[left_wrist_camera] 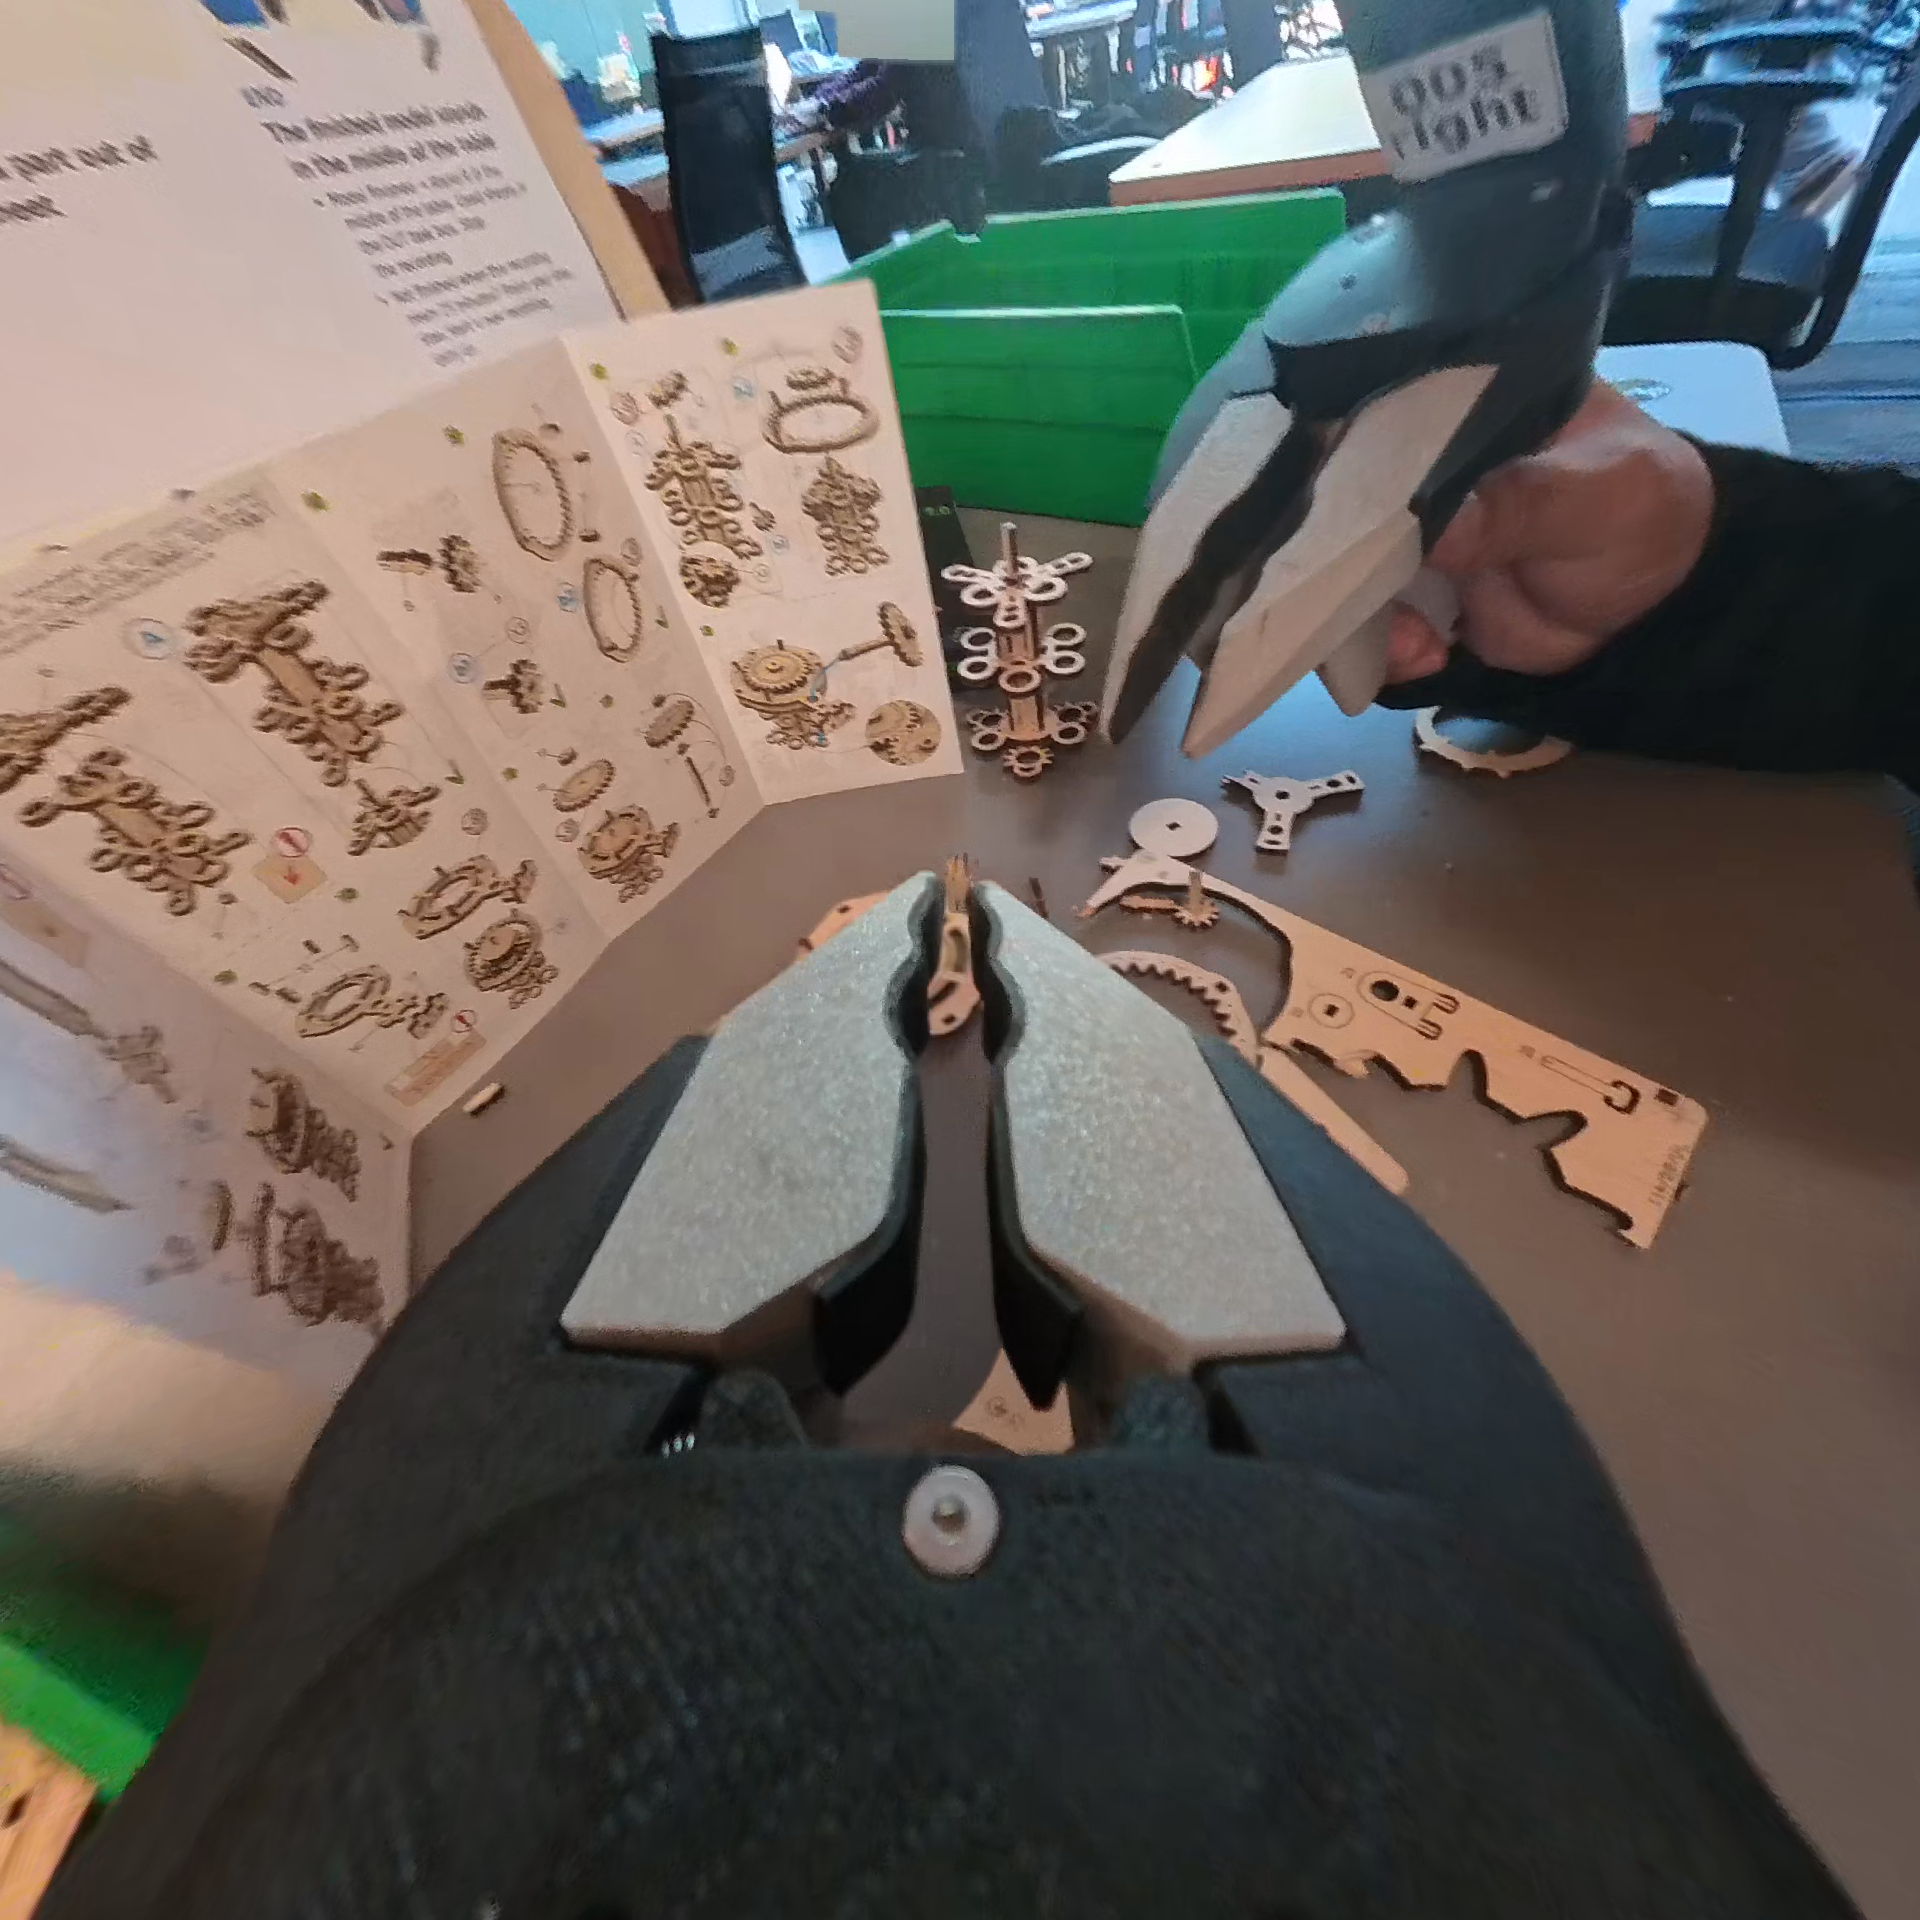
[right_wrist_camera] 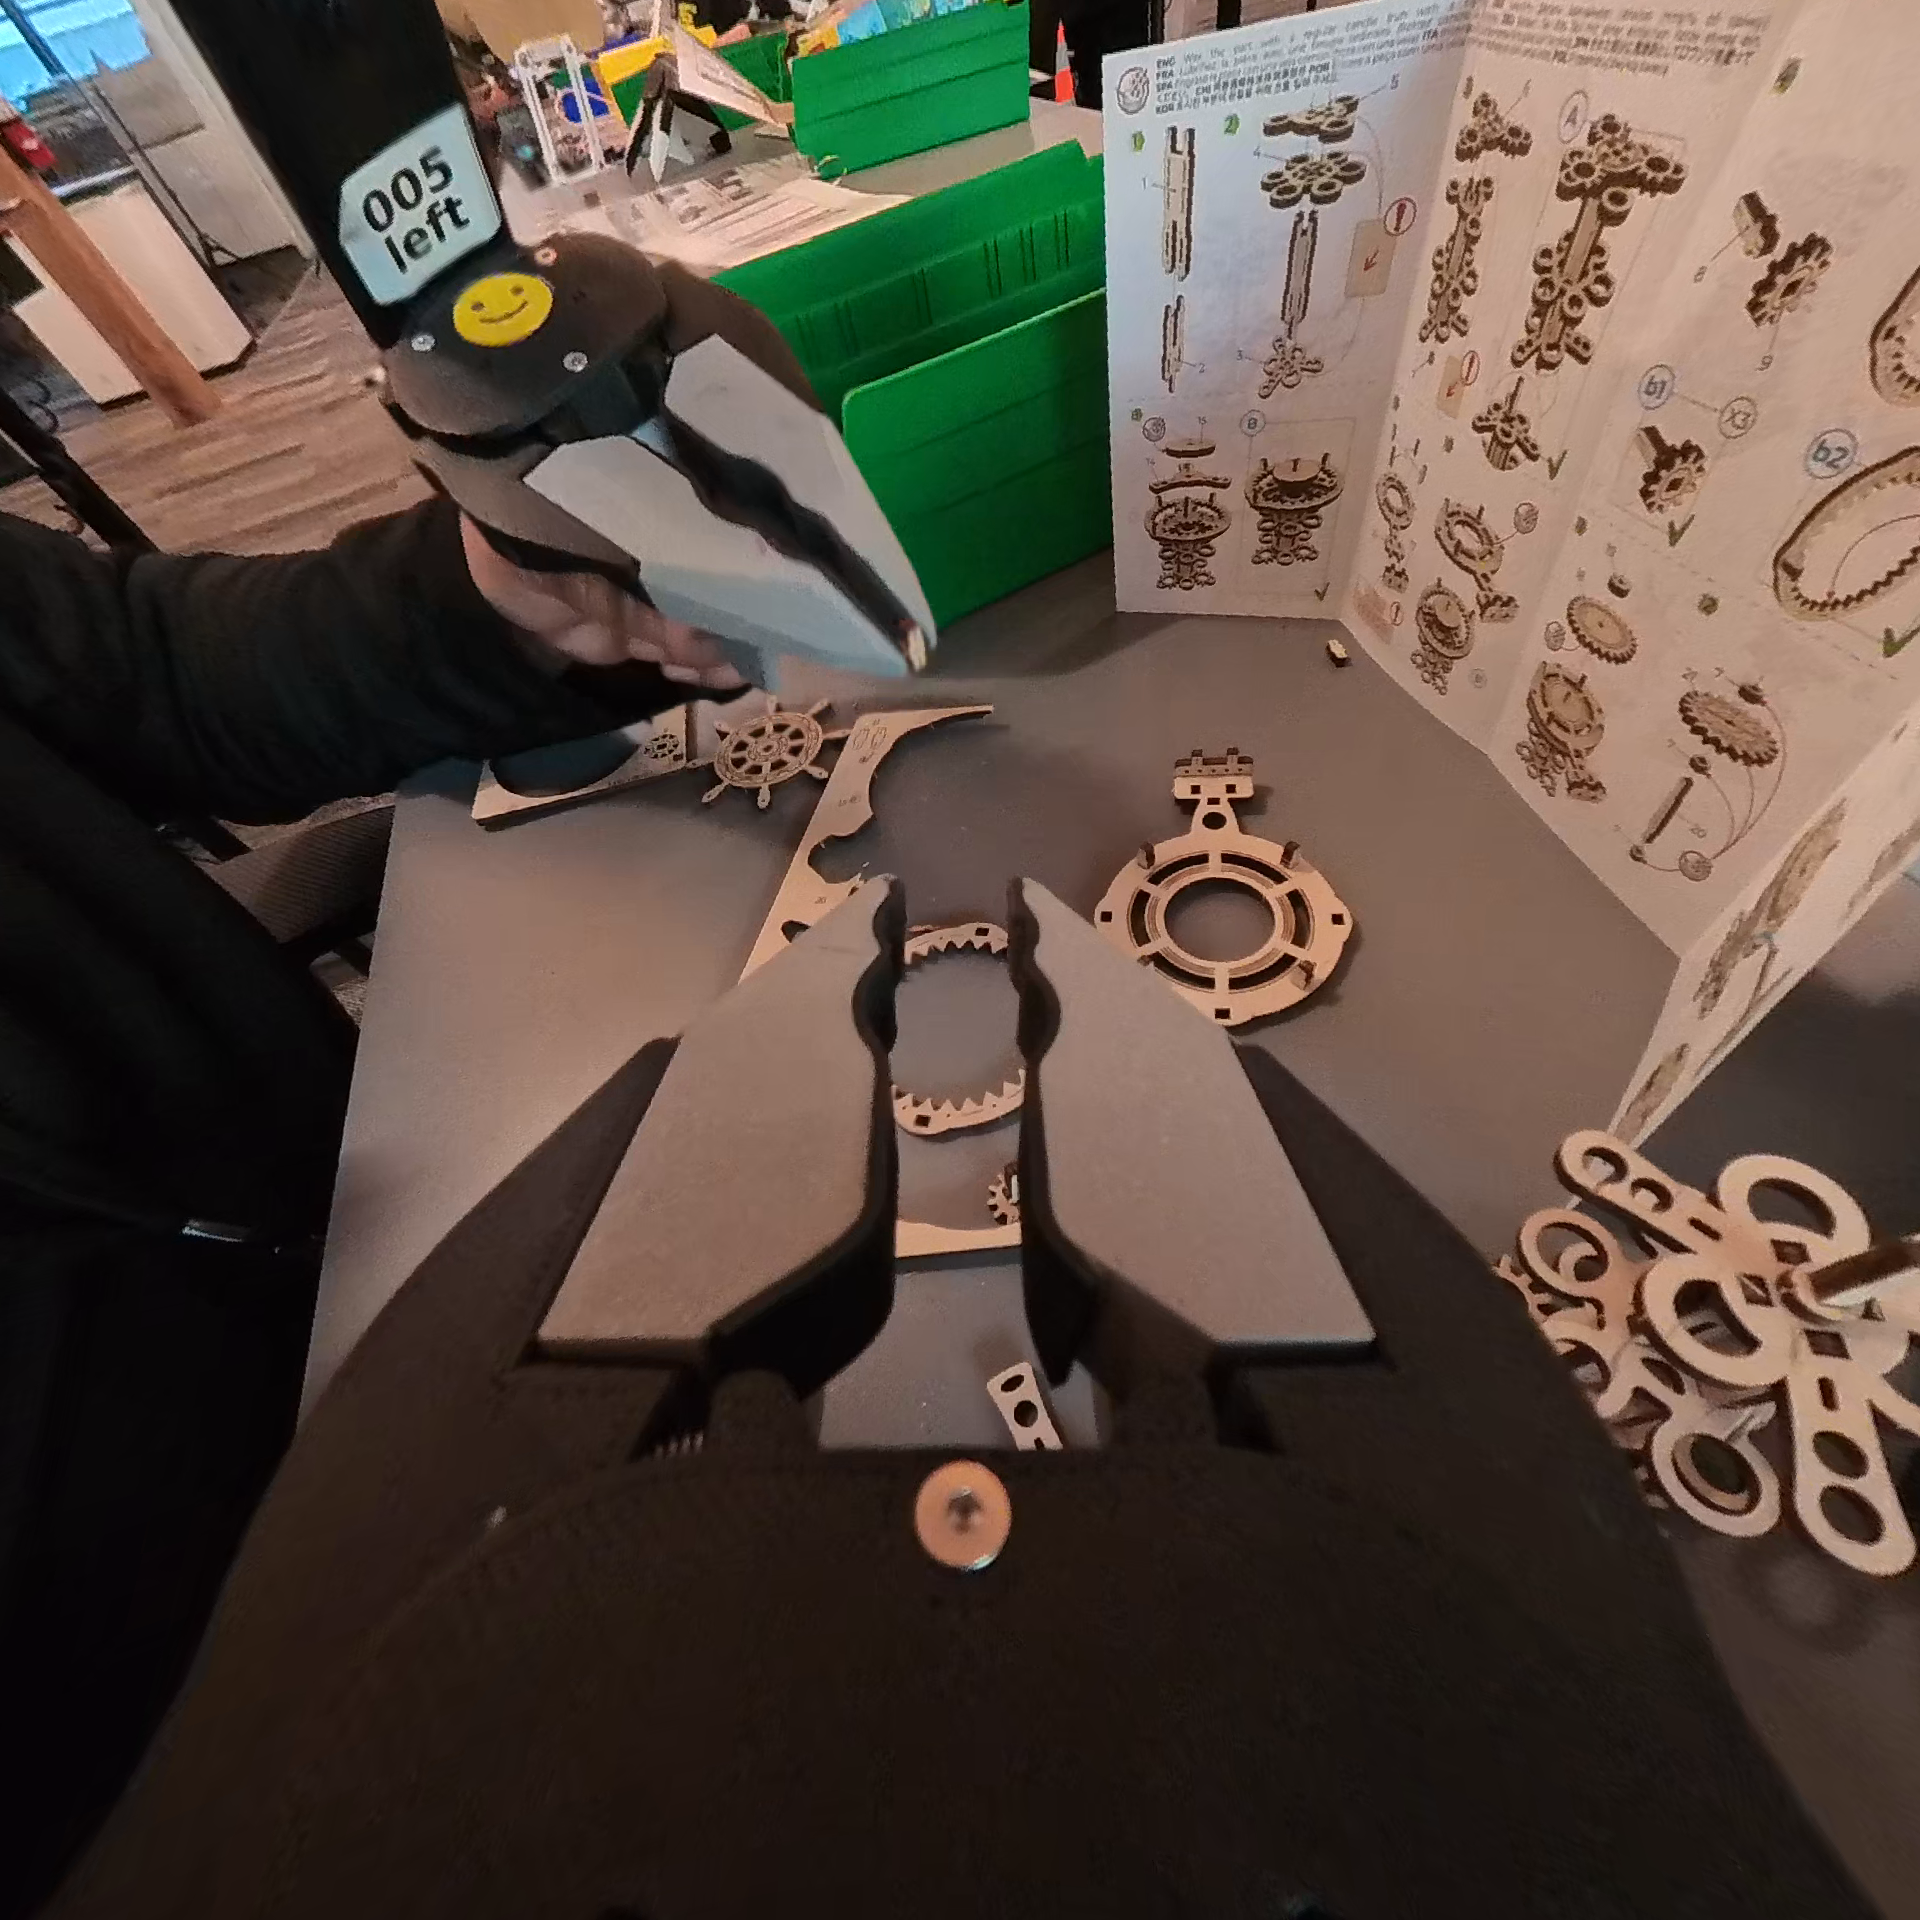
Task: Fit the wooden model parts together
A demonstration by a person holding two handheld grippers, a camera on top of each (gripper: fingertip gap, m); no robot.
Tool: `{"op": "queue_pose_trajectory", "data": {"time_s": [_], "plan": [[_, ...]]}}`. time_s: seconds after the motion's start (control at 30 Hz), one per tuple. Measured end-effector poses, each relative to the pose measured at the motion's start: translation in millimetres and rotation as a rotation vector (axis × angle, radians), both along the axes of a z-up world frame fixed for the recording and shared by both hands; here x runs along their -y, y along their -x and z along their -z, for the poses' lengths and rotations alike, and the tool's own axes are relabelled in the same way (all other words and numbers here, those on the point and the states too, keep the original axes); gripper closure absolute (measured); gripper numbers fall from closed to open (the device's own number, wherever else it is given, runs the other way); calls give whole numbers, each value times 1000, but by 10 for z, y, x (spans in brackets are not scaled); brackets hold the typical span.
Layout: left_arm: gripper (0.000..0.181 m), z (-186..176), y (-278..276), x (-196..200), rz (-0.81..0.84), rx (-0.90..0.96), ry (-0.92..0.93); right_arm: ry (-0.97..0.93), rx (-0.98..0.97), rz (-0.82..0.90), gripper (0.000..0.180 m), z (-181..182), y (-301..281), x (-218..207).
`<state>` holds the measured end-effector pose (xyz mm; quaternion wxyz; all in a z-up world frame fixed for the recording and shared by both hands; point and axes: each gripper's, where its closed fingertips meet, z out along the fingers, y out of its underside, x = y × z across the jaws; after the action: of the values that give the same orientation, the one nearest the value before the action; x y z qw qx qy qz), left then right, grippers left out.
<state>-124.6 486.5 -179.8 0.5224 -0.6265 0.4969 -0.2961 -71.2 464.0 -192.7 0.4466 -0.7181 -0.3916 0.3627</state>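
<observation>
Now two grippers over one grey table (right_wrist_camera: 520, 987), wooden parts scattered.
Left gripper (left_wrist_camera: 961, 894) pinches one small wooden piece (left_wrist_camera: 951, 961); right gripper (right_wrist_camera: 951, 894) hangs parted, empty (each bears one label); a ringed model (left_wrist_camera: 1023, 649) stands far right.

You are working in what looks like an open-plan office or lab. Your grey table (right_wrist_camera: 540, 935) is sitting among other long desks (left_wrist_camera: 1247, 156) and black office chairs (left_wrist_camera: 1766, 208), stretching away behind you. Green plastic bins (right_wrist_camera: 966, 343) are standing at the table's far edge, a folded instruction sheet (right_wrist_camera: 1455, 364) is propped upright beside them, and wood-look flooring (right_wrist_camera: 260, 436) is showing past the table.
</observation>
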Motion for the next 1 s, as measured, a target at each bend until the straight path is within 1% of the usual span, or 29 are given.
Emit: {"op": "queue_pose_trajectory", "data": {"time_s": [0.2,0.33,0.43,0.5,0.6,0.67,0.9,1.0], "plan": [[181,-232,180,-136,-53,97,10,-3,-30,77,165,-50,-119,-110],[180,-245,222,-170,-69,85,-10,1,-73,116,165,-112,-200,-162],[180,-364,329,-237,-112,102,-52,-15,-81,147,167,-144,-250,-197],[181,-531,439,-280,-141,174,-63,-26,-87,163,168,-168,-276,-211],[181,-661,500,-271,-128,274,-8,-41,-94,188,173,-193,-315,-239],[180,-635,488,-268,-120,271,9,-46,-97,197,180,-200,-333,-248],[181,-588,438,-228,-99,246,14,-53,-120,213,180,-241,-379,-261],[181,-509,363,-165,-49,227,63,-49,-141,206,177,-265,-386,-250]]}}
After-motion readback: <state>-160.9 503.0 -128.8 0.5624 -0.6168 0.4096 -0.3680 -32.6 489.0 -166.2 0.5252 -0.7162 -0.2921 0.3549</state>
